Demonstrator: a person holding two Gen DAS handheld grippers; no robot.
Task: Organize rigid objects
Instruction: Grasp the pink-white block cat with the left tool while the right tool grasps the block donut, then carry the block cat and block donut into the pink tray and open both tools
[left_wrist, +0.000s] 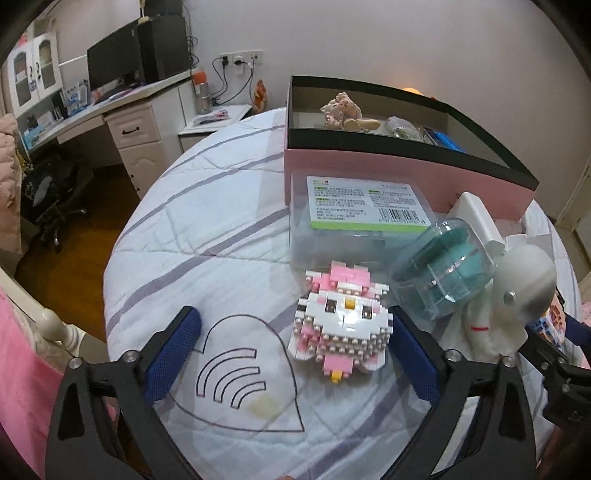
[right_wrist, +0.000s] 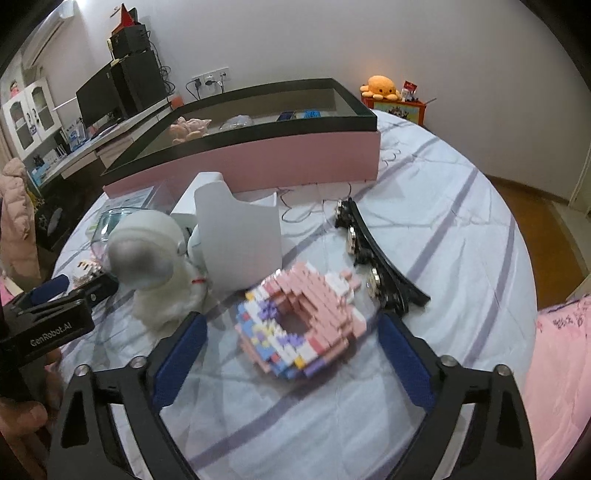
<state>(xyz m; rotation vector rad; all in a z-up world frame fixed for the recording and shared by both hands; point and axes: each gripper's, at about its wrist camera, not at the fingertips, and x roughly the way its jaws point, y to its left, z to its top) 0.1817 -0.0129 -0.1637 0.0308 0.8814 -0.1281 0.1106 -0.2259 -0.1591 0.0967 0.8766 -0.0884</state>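
Pink and black, the large storage box (left_wrist: 388, 162) stood at the far side of the bed (left_wrist: 221, 229), and only a few small things lay inside it: one pale pink figure (left_wrist: 341, 110), one clear wrapped item and some blue pieces that I could not identify. So the sorting seemed to be at an early stage, because most objects were outside the box on the striped quilt. I counted there one pink-and-white brick cat (left_wrist: 341, 325), one brick donut (right_wrist: 301, 325), one white astronaut figure (right_wrist: 155, 266), one clear flat case with a printed label (left_wrist: 365, 214), one round clear container with teal contents (left_wrist: 443, 273), one white folded box (right_wrist: 240, 236) and one black hair clip with shiny stones (right_wrist: 369, 254). All seven lay near the front wall of the box, toward the middle of the bed. The left gripper (left_wrist: 295, 354) had its blue fingers (left_wrist: 173, 354) spread wide, and the brick cat sat between them close to the right finger; whether it touched I could not tell. The right gripper (right_wrist: 291, 358) was also spread, with the brick donut between its fingers (right_wrist: 406, 362) but apart from both. Nothing was pinched yet, so I judged that both bricks models waited to be taken and carried to the box.
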